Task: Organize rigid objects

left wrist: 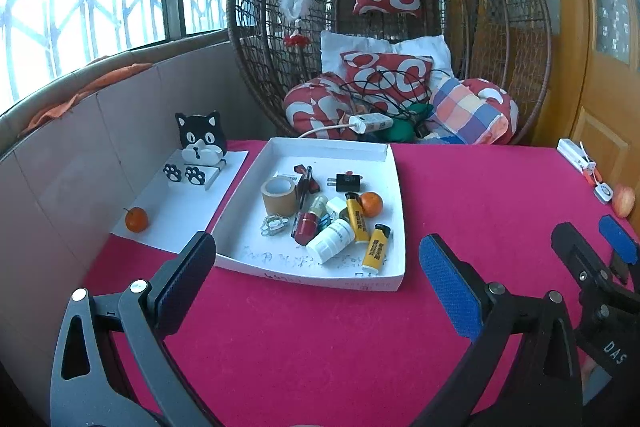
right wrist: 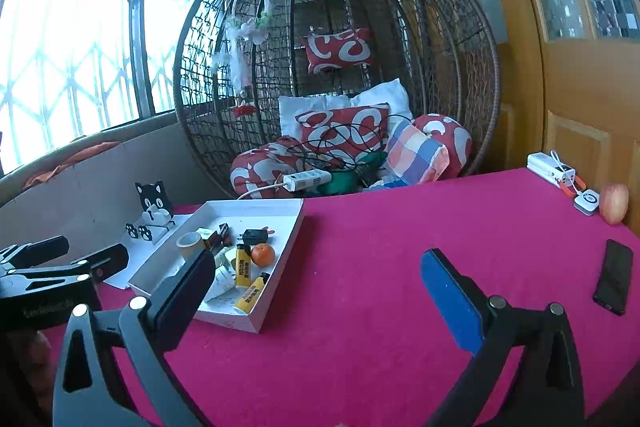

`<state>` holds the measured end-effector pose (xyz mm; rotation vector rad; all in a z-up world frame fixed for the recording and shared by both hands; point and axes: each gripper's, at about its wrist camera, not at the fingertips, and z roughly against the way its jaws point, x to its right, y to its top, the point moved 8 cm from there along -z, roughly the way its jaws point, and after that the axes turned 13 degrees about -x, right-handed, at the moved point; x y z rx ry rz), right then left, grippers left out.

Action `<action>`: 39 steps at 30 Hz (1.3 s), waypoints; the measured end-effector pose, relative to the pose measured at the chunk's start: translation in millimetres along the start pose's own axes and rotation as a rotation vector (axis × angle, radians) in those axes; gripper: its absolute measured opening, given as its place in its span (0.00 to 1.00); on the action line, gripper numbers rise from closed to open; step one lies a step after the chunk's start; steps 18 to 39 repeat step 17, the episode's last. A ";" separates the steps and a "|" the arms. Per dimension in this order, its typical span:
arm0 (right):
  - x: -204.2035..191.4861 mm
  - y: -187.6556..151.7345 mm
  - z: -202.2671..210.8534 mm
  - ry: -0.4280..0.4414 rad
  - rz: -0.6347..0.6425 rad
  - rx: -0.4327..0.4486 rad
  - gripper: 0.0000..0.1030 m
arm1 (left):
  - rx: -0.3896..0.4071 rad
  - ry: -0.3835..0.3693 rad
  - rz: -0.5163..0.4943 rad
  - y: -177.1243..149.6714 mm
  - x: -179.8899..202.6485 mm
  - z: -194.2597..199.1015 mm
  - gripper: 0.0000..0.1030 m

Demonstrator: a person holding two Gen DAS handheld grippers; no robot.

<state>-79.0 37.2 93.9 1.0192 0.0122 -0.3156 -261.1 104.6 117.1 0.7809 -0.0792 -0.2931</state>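
White tray [left wrist: 394, 187] beyond left gripper [left wrist: 316, 267] fingers, apparently apart

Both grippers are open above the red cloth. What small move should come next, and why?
Probably move the left gripper forward toward the white tray. It is open and empty and stands just short of the tray's near wall, where a yellow lighter lies closest. The right gripper is also open and empty.
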 end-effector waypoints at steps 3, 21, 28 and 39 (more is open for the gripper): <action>-2.3 -0.8 -0.7 0.002 0.005 -0.002 1.00 | 0.000 0.000 -0.001 0.4 -0.1 -0.1 1.00; 0.6 -3.7 -5.4 0.008 -0.021 -0.022 1.00 | -0.019 -0.011 -0.012 -1.7 2.7 -8.4 1.00; 0.6 -3.7 -5.4 0.008 -0.021 -0.022 1.00 | -0.019 -0.011 -0.012 -1.7 2.7 -8.4 1.00; 0.6 -3.7 -5.4 0.008 -0.021 -0.022 1.00 | -0.019 -0.011 -0.012 -1.7 2.7 -8.4 1.00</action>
